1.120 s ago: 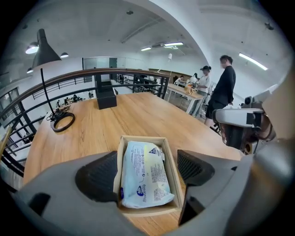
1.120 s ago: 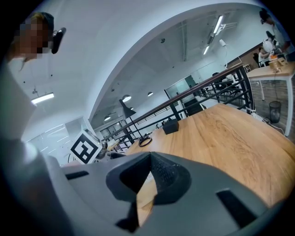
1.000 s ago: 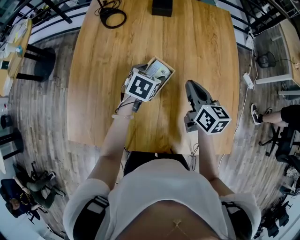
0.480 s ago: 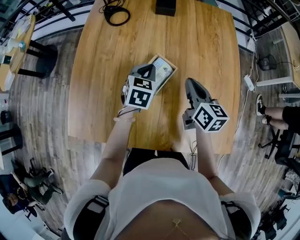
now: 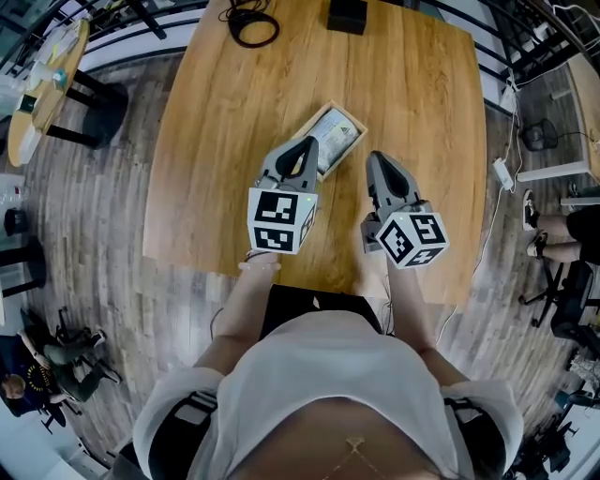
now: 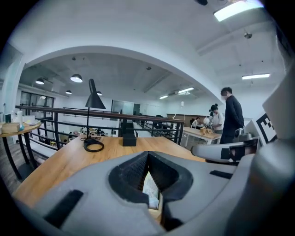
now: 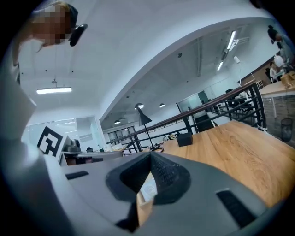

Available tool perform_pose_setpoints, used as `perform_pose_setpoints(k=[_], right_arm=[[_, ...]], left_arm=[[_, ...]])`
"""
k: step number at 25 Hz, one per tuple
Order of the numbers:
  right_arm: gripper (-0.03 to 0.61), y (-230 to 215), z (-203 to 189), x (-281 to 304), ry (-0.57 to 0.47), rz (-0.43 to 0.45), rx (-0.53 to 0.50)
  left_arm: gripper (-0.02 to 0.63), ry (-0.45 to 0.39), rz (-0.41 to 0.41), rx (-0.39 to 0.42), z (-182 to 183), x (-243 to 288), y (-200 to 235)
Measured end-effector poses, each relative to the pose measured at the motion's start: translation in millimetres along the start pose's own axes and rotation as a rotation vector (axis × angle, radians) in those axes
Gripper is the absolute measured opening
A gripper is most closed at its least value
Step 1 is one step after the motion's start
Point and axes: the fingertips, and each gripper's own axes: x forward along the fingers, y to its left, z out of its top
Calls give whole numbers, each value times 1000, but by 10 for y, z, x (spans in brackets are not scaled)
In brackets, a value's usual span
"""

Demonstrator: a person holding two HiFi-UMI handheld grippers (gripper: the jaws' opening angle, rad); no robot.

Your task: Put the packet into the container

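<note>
Packet (image 5: 333, 137) lies flat inside the shallow wooden container (image 5: 347, 150), mid tabletop (image 5: 417, 84). Left tongs (image 5: 305, 146) pressed together, nothing pinched, tips over the container's near end. Whether they touch it can't be told. In the left gripper view, packet and container edge show below the closed tips (image 6: 147, 155). Right tongs (image 5: 378, 159) also pressed together and empty, just beside the container's right side. Coiled cable (image 5: 253, 28) and black box (image 5: 347, 14) sit at the far edge.
</note>
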Motion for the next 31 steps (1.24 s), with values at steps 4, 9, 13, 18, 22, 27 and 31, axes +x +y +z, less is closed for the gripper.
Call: perform_pose_setpoints(k=[4, 9, 13, 18, 22, 27, 31], right_arm=[[11, 127, -31, -41, 11, 5, -38], [11, 240, -2, -160, -7, 3, -80], [11, 325, 30, -227, -18, 10, -82], [11, 386, 62, -320, -38, -2, -86], [11, 384, 72, -396, -54, -20, -78], [11, 405, 62, -436, -56, -19, -62], [11, 412, 56, -441, -51, -17, -57]], left_arm=[[9, -49, 3, -14, 58, -186, -63], [9, -75, -11, -52, 85, -368, -106], [9, -70, -17, -50, 81, -439, -131], [9, -70, -35, -61, 89, -510, -199], [9, -67, -42, -57, 76, -552, -241], [9, -55, -52, -57, 45, -578, -272], [9, -41, -60, -59, 32, -566, -294]])
